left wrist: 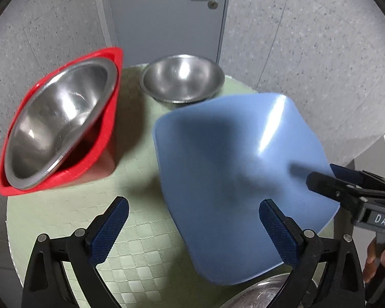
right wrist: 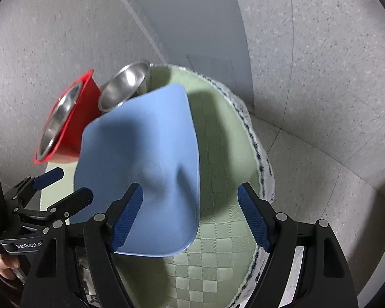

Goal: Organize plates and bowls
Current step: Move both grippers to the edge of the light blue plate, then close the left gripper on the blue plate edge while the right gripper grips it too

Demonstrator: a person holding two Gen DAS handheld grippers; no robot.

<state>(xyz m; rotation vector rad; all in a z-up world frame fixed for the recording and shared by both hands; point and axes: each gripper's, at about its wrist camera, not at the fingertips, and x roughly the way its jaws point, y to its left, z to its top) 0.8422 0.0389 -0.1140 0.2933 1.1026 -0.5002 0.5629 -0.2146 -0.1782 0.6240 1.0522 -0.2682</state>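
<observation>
Evidently both grippers are coming in over the round table with its pale green checked cloth, and neither holds anything. The left gripper has its jaws spread wide, one blue pad over bare cloth, the other over the blue plate. The right gripper stands wide too, its left pad above the plate's near edge, its right pad over cloth; nothing is pinched.

The blue plate, a rounded-square one, lies flat at the near right of the table, its long axis running from near to far, slanting slightly left. At the far left a steel bowl sits tilted inside a red square bowl, its mouth facing right and towards the near side. A second steel bowl sits upright at the far edge, just beyond the plate. Another steel rim shows at the very near edge.

The plate looks like the next pick. Grip its rim edge-on, one pad under and one above, since a flat plate offers no other hold. Lift level, clear of the far bowl.
</observation>
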